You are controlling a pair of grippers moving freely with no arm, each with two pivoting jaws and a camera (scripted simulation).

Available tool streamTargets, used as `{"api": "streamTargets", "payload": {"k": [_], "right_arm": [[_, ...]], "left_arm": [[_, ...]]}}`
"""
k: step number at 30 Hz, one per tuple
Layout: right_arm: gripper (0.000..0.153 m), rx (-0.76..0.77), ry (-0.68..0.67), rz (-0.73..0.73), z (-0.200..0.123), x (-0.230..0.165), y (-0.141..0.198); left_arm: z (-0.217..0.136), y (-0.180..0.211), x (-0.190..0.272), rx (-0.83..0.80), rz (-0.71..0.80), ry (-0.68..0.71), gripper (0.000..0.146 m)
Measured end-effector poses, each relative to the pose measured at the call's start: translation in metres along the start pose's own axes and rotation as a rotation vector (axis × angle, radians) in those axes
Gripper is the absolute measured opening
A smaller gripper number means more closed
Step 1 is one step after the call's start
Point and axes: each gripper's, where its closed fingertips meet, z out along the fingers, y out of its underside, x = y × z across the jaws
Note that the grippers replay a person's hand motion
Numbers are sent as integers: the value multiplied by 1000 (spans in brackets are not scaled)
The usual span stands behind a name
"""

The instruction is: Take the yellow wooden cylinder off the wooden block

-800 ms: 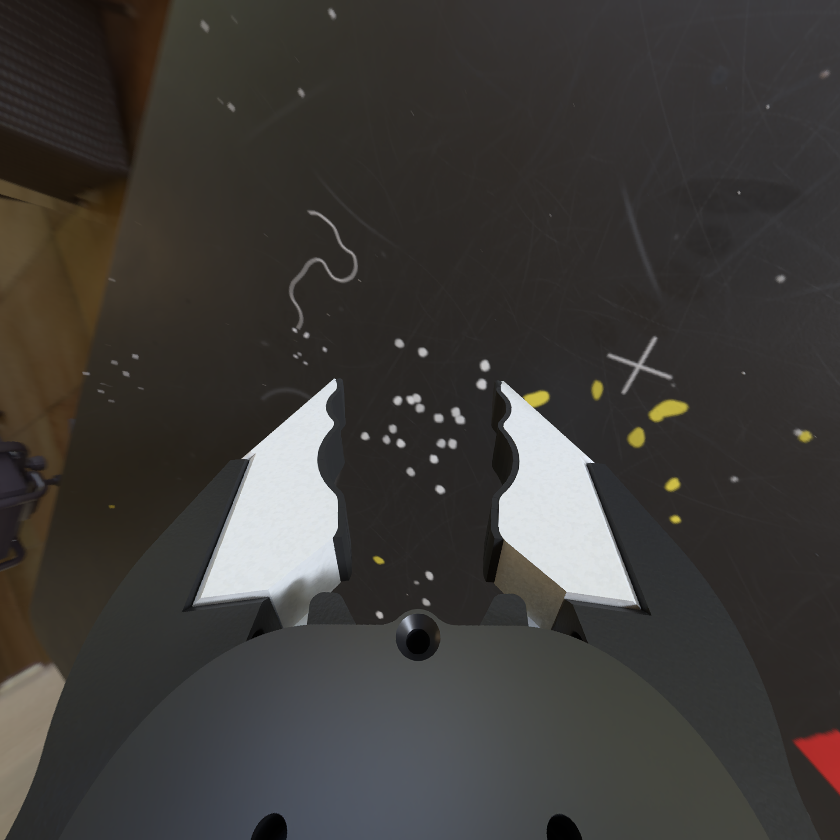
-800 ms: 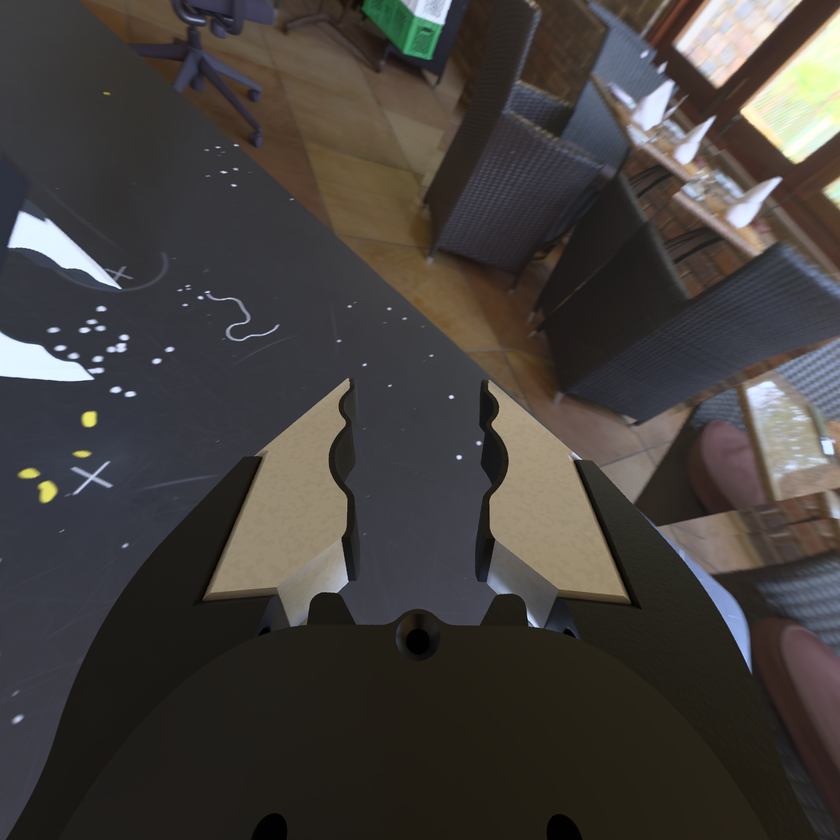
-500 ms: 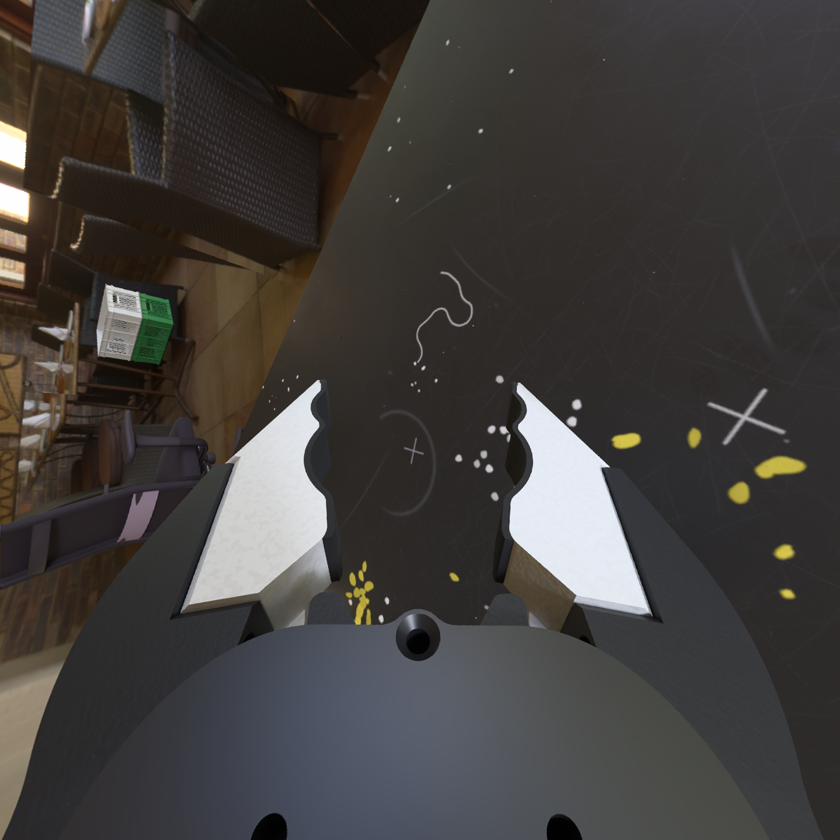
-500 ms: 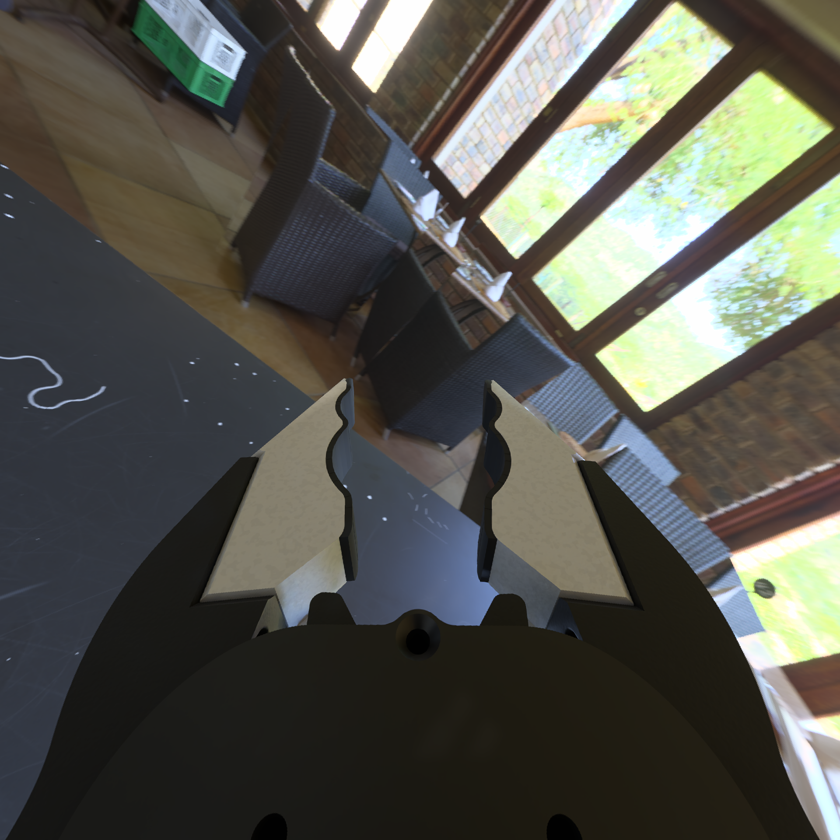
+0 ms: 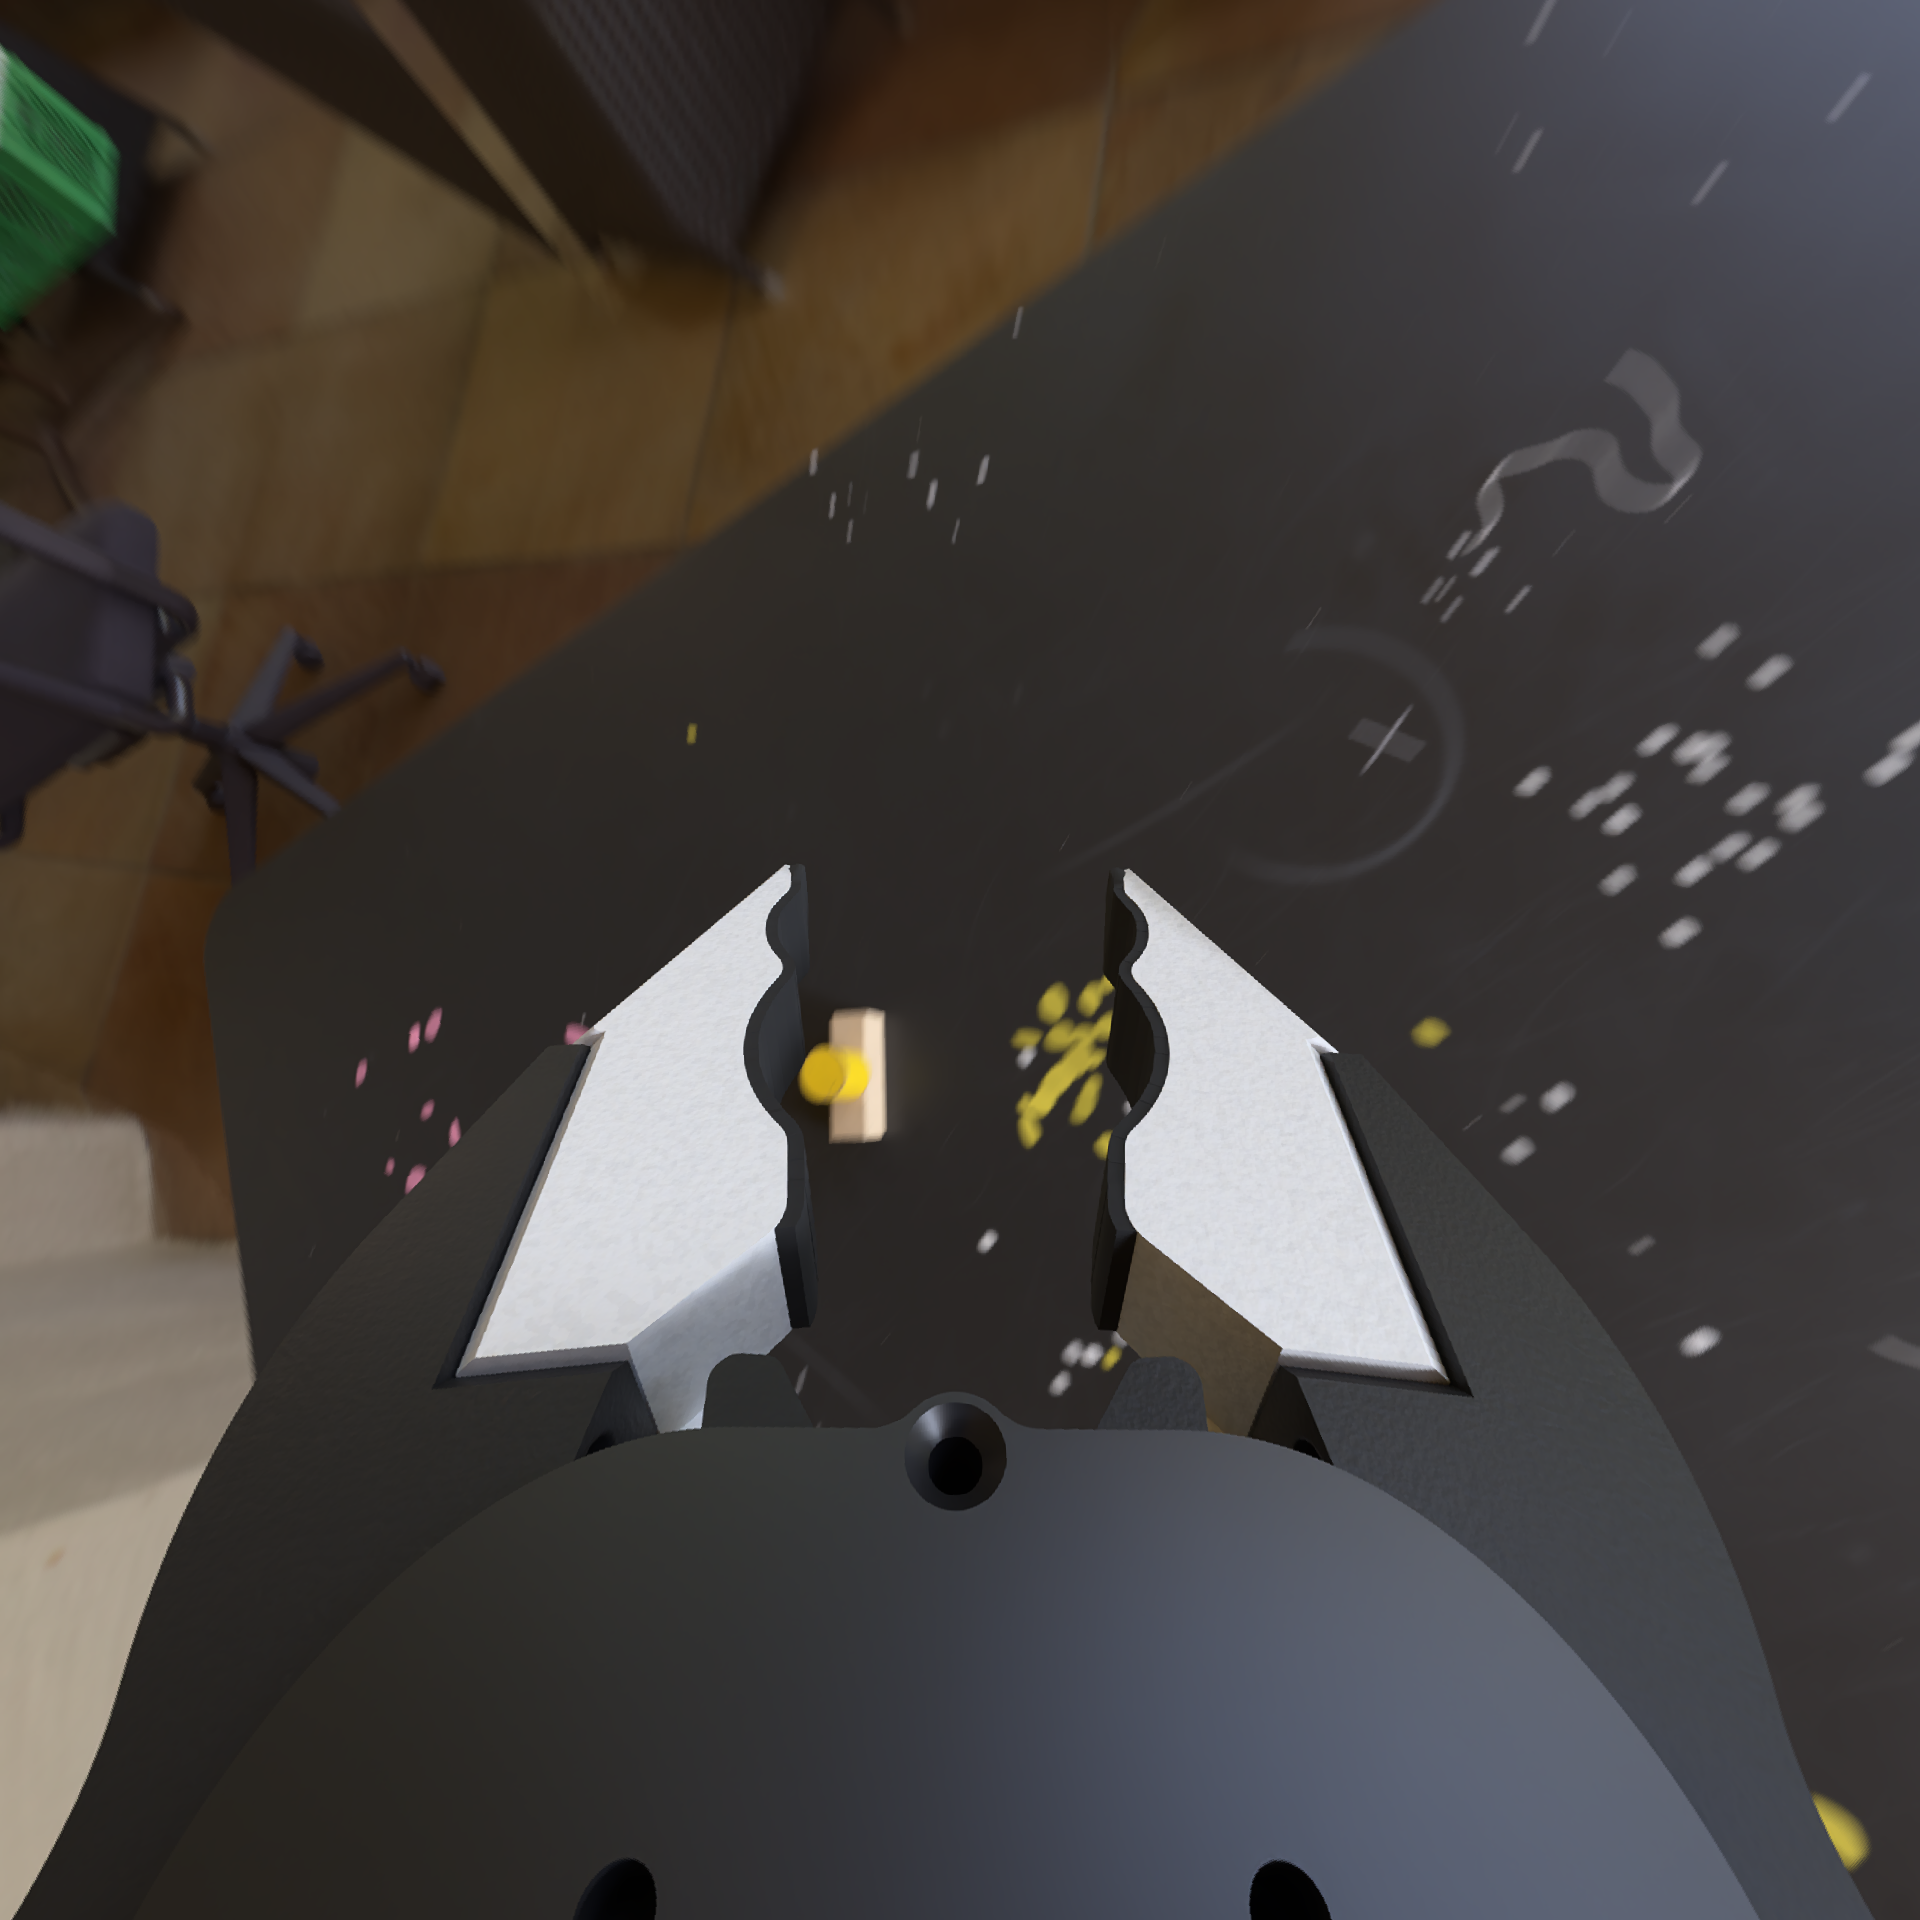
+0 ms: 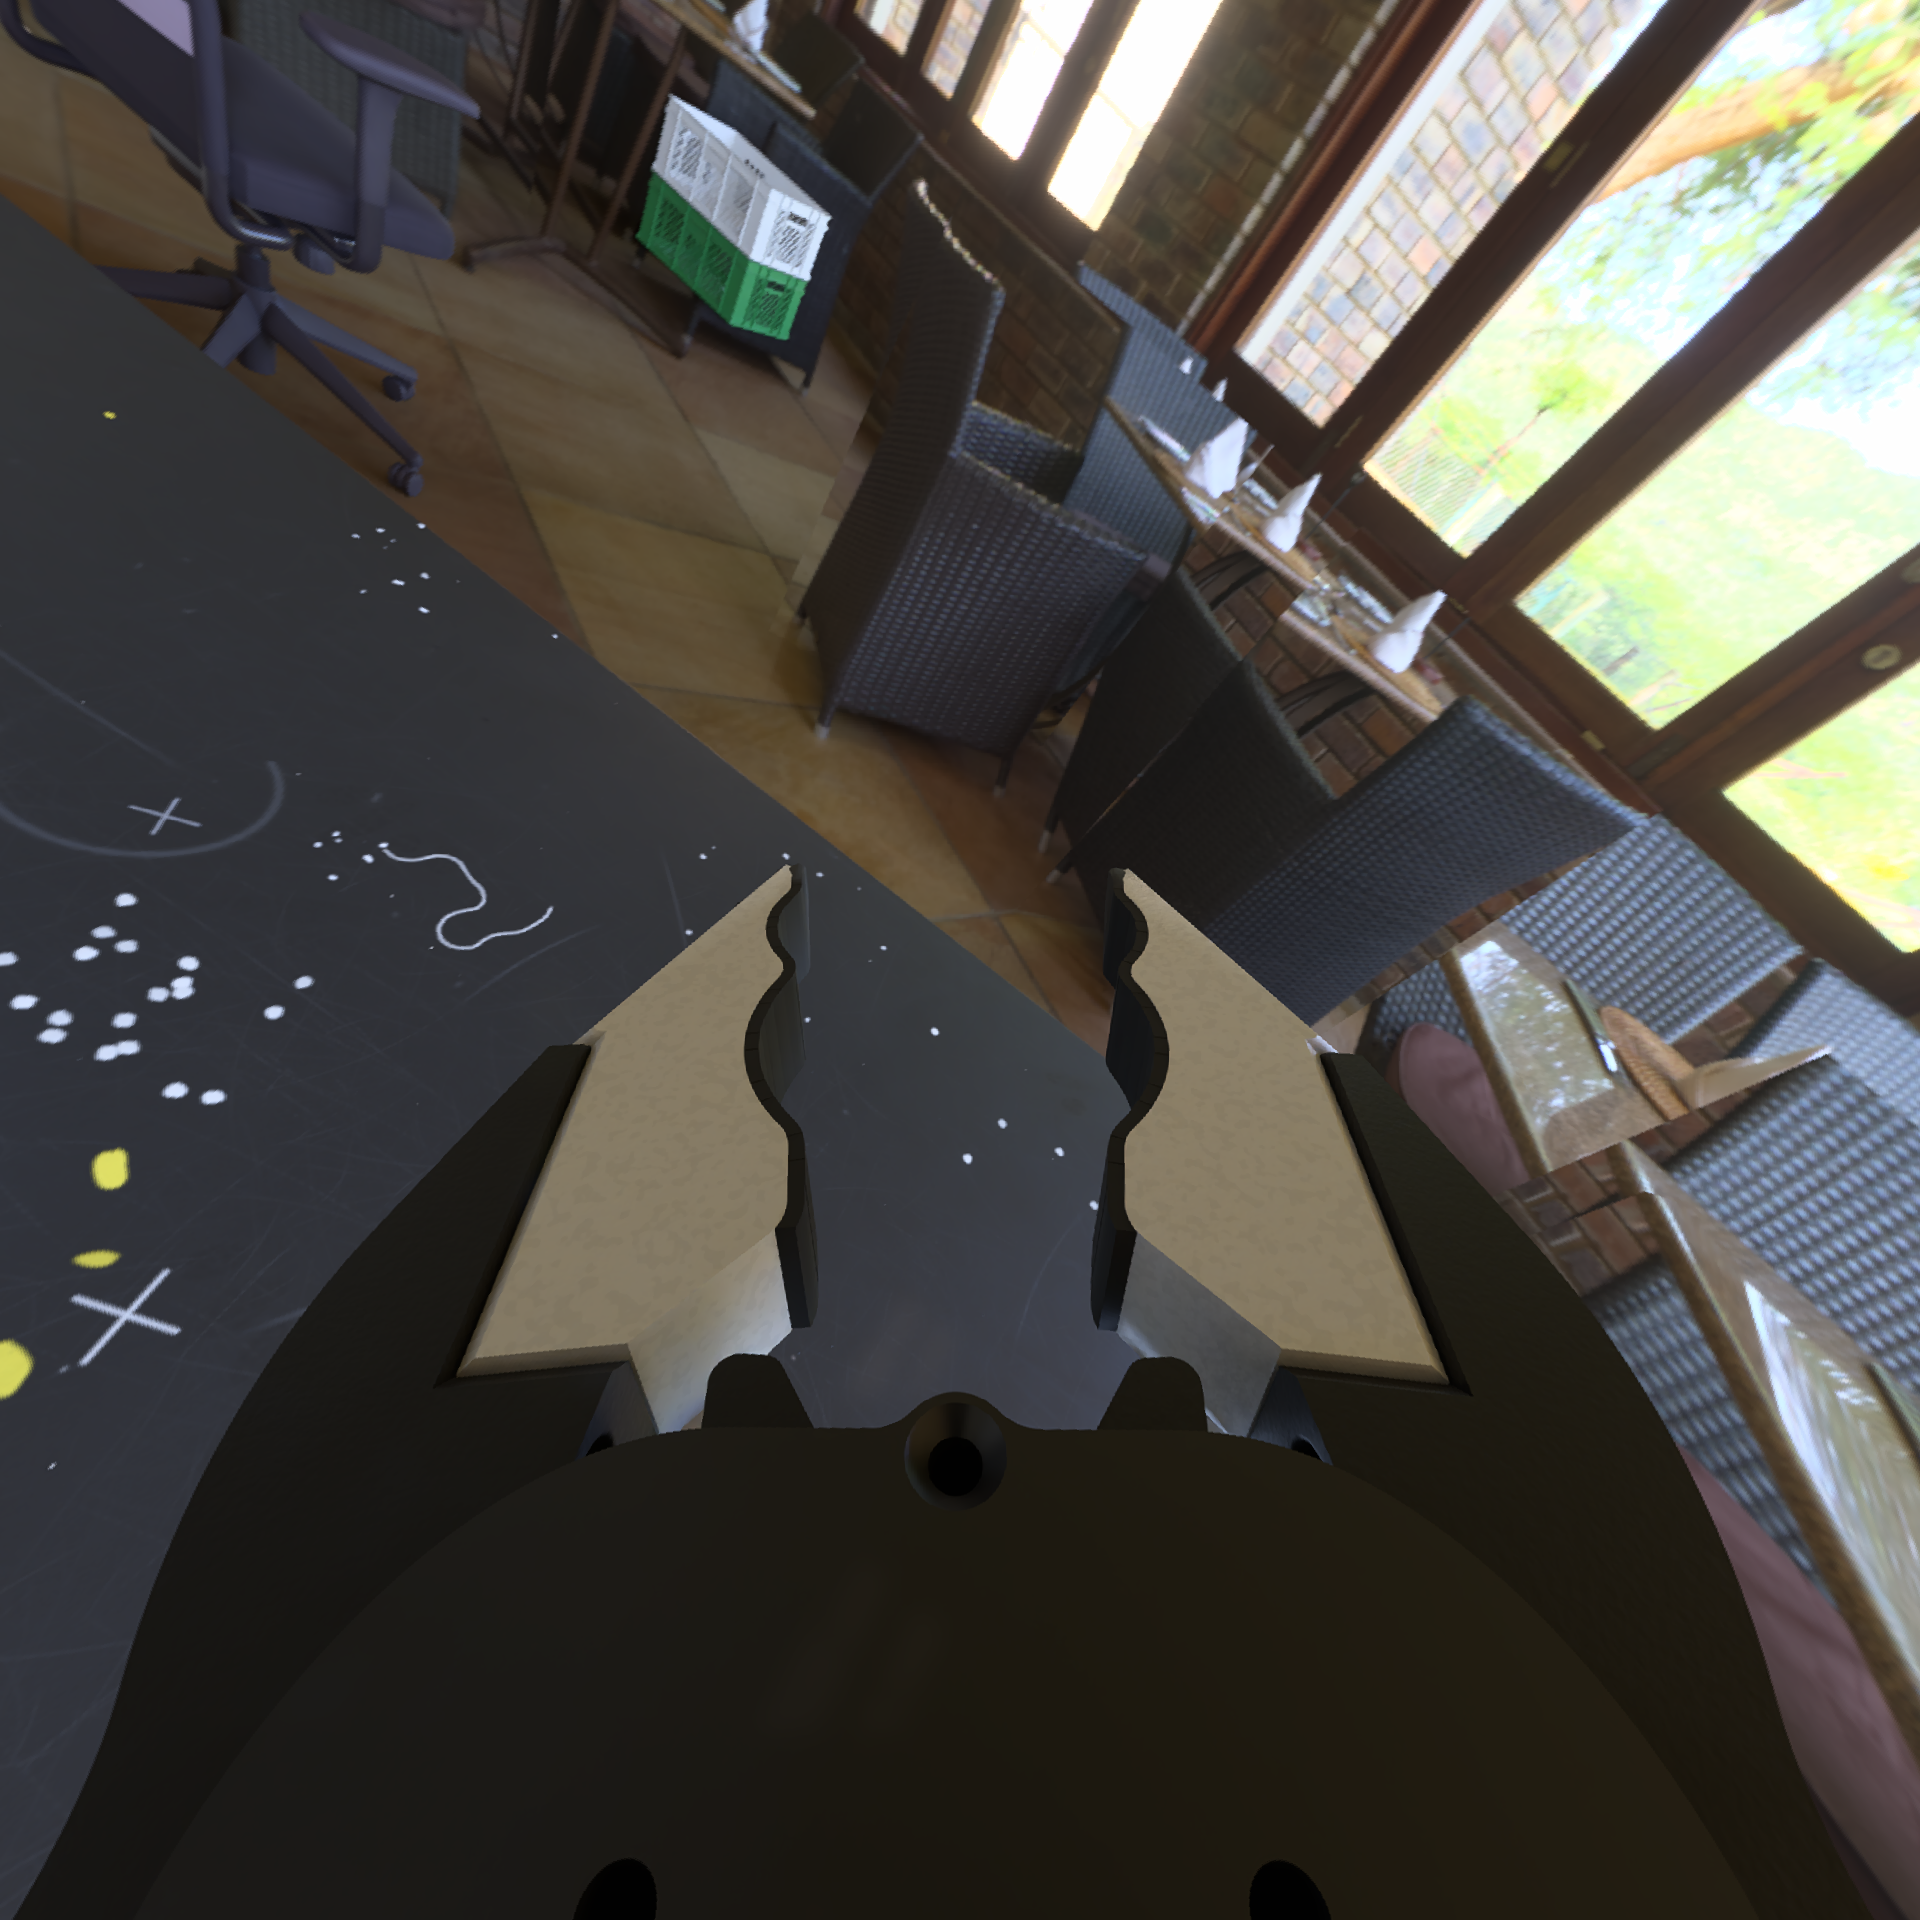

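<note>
Two tools are in play and both stand with jaws apart, holding nothing. Seen from the left wrist view, the left tool (image 5: 954,883) hovers over the dark table (image 5: 1195,436), and the yellow wooden cylinder (image 5: 831,1074) sits on the pale wooden block (image 5: 860,1075), small and far below, close to the table's corner. It shows in the gap between the fingers but hard against the left-hand finger (image 5: 665,1122), not centred. The right tool (image 6: 954,883) points out over the table's far edge toward wicker chairs (image 6: 966,582) (no part of the task shows there). I judge this the approach step: the left tool should shift sideways to centre the cylinder, descend, then close on it alone, leaving the block
</note>
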Motion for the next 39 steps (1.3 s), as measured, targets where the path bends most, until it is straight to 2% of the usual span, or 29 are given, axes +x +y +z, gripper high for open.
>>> {"api": "streamTargets", "payload": {"k": [4,6,13,17,21,24,30,34,39], "right_arm": [[57,-35,-21,-13,7,0,9],[57,-56,-21,-25,10,1,14],[58,-96,-35,-28,20,3,26],[58,-118,-49,-43,25,-1,31],[58,-136,-65,-81,27,-9,33],[58,-146,-80,-103,27,-15,34],[58,-149,-85,-136,23,-17,33],[58,-133,-84,-131,21,-15,30],[58,-123,-82,-132,18,-14,28]], "left_arm": [[34,55,-33,-220,96,-33,55],[48,75,-40,-340,89,-17,50],[81,113,-43,-610,148,34,36],[89,130,-45,-719,97,27,36],[97,145,-50,-767,-27,8,25],[100,148,-53,-759,-72,5,21],[82,132,-57,-702,-6,-76,21],[44,95,-66,-572,26,-193,21],[-25,41,-72,-345,80,-397,21]]}}
